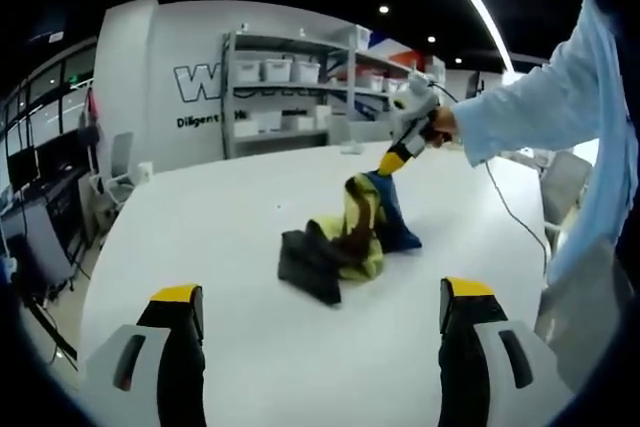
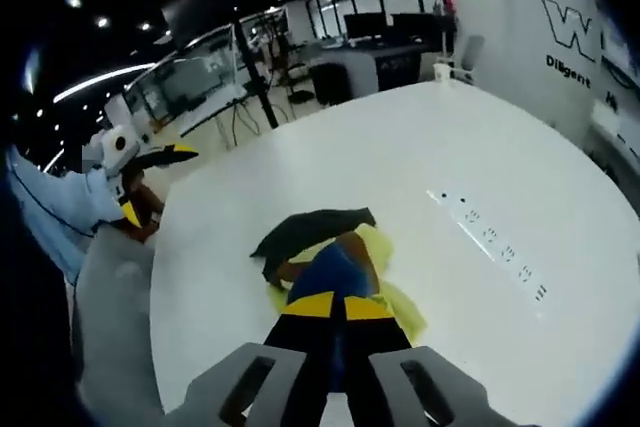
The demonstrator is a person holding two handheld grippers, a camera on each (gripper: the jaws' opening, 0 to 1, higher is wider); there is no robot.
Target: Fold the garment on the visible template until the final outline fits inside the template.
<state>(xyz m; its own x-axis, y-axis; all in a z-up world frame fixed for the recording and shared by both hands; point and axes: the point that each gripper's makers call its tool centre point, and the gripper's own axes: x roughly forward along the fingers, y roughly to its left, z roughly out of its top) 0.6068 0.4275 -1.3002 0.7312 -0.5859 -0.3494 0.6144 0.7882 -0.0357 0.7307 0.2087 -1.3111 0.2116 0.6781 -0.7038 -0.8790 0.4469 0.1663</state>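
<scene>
Yellow, blue and black garment (image 1: 345, 237) bunched in a soft crumpled heap near the middle of the smooth white table (image 1: 230, 207), one blue corner pinched tight in the right gripper (image 1: 392, 162) and pulled up into a peak, probably to shake it loose and spread it flat before any folding. Left gripper (image 1: 320, 312) hanging back at the near edge, yellow-tipped jaws wide apart and holding nothing, likely waiting to grab another corner. Can't spot any template outline on the table, so folding looks barely started.
</scene>
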